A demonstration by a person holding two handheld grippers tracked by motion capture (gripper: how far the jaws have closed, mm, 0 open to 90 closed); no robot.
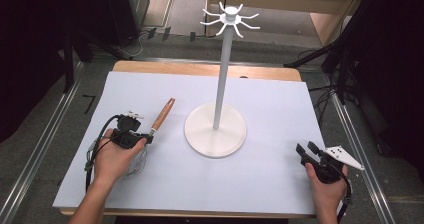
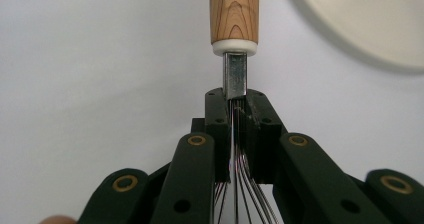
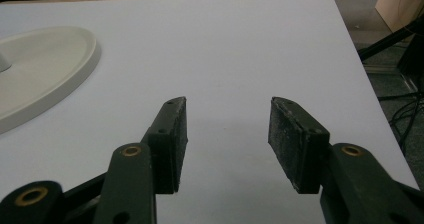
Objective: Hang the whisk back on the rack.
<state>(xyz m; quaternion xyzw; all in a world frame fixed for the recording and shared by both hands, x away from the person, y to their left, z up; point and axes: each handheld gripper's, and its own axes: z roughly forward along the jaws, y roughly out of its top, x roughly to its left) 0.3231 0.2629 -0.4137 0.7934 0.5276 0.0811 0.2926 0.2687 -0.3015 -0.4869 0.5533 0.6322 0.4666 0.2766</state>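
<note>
My left gripper [image 2: 235,109] pinches the whisk [image 2: 234,19] at its metal neck, just left of the white stand [image 1: 215,129]; my right gripper [image 3: 227,134], jaws spread apart, hovers right of the stand

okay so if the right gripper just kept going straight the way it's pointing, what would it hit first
Probably nothing on the table. The right gripper is open, and ahead between its jaws lies only bare white table cover up to the far edge. The white stand's base sits off to its left, seemingly outside that line.
</note>
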